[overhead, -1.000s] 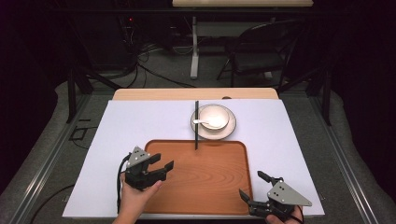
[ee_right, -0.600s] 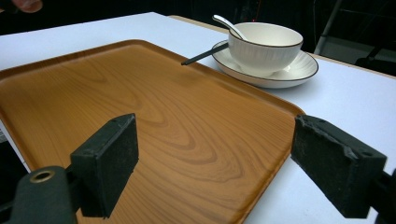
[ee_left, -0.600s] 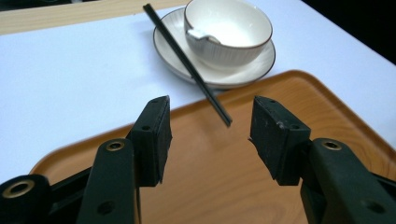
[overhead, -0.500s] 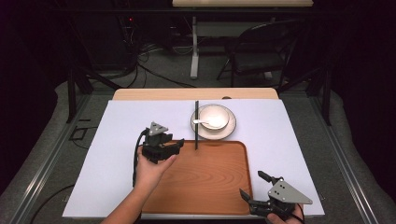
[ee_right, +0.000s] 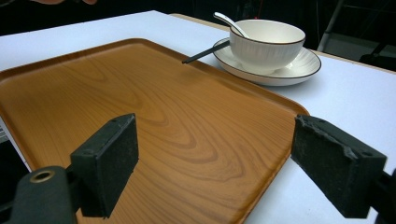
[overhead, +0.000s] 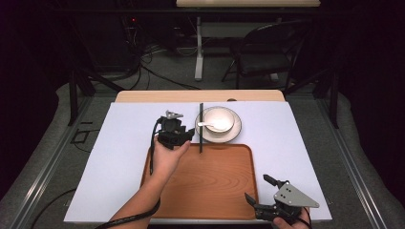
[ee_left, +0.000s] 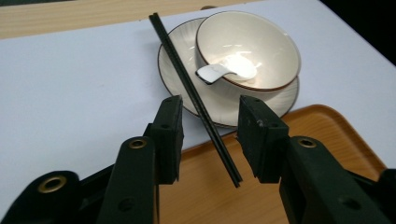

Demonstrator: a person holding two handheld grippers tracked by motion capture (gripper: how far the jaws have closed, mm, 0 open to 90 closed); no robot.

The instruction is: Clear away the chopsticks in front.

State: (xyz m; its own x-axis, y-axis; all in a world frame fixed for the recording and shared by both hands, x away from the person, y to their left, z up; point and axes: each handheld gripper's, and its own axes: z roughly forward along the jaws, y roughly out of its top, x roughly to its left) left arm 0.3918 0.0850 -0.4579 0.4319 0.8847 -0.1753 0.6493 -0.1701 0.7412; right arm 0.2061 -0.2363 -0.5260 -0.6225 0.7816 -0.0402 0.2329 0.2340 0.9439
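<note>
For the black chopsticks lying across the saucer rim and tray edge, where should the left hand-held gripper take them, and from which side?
Grip the chopsticks on the raised span between the saucer and the tray, where they bridge clear of the surface. Come from the near, tray end with the left hand-held gripper, its jaws straddling the pair crosswise; they have just been closing, with the sticks between them, not yet pinched.

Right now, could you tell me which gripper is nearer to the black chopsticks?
The left gripper: its fingers have just been closing, flanking the chopsticks without touching them. The right gripper sits open at the wooden tray's near right corner, well away.
</note>
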